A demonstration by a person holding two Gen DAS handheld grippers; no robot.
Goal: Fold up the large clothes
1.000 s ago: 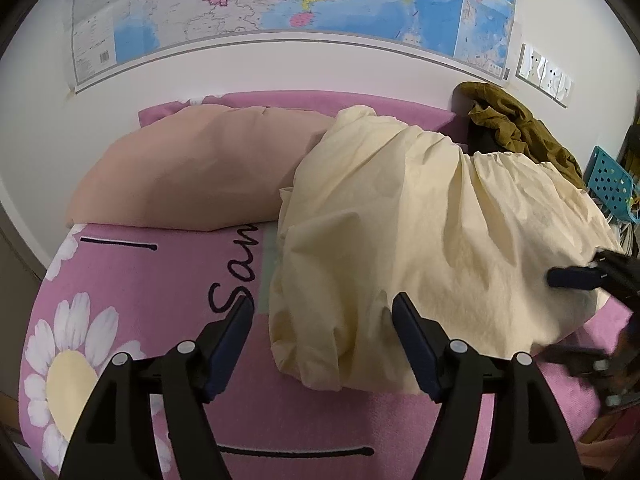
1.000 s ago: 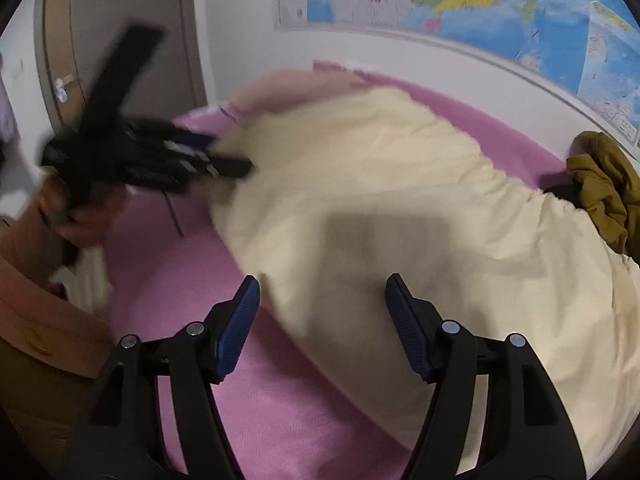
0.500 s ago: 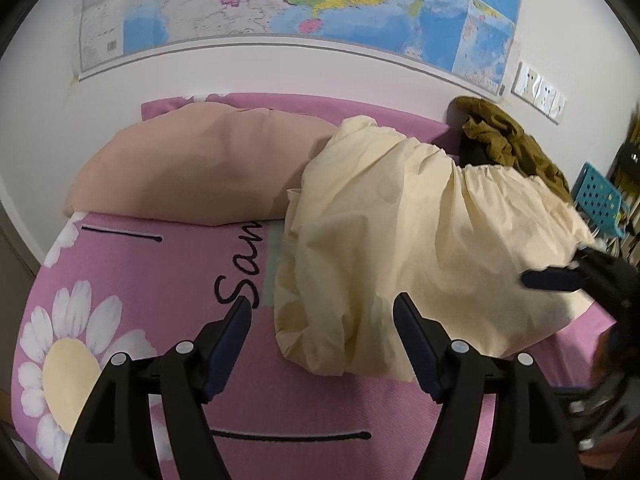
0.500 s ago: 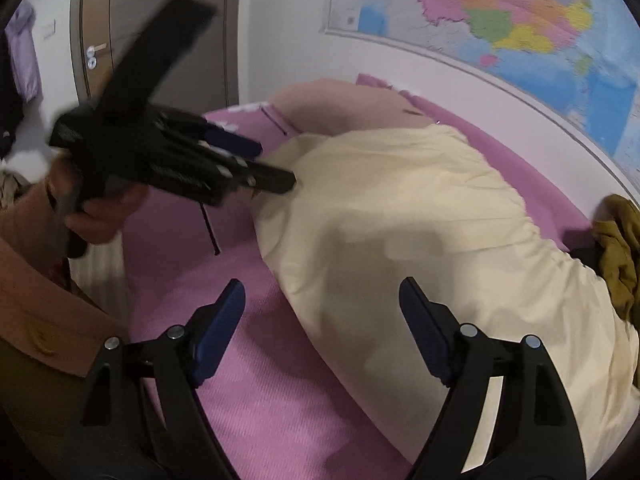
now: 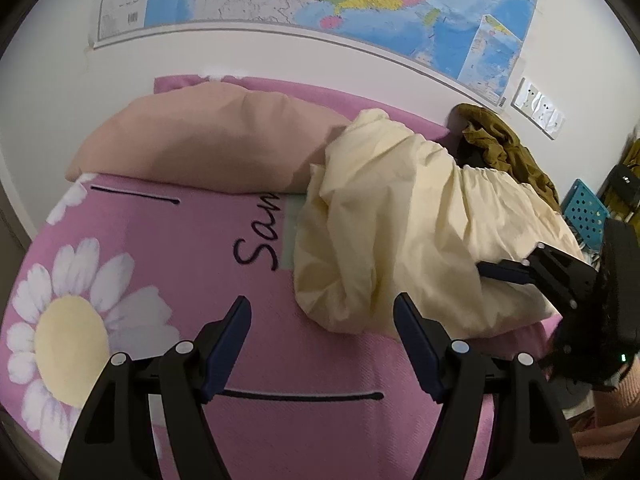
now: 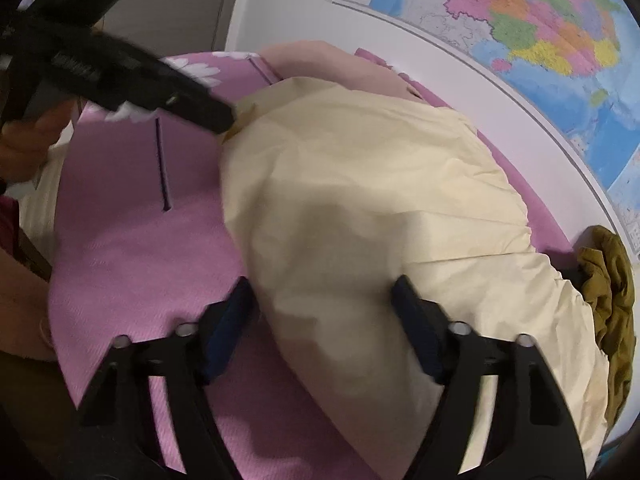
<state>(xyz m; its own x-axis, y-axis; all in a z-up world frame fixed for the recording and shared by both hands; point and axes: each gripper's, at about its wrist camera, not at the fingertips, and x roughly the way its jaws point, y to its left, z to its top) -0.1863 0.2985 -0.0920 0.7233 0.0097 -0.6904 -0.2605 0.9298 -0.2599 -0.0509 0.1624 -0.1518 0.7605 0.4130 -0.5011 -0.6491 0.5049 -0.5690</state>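
Lower centre of the left wrist view: left gripper [image 5: 322,326] spread wide over pink bedspread [image 5: 160,240], cream garment [image 5: 408,232] heaped centre-right, holding nothing. Lower centre of the right wrist view: right gripper [image 6: 322,318] wide, straddling the garment's near edge, gripping nothing.

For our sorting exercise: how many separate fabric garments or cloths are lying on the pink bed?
2: a pale yellow garment bunched across the bed's middle, and an olive-brown garment crumpled by the wall beyond it. More may be hidden beneath the yellow one.
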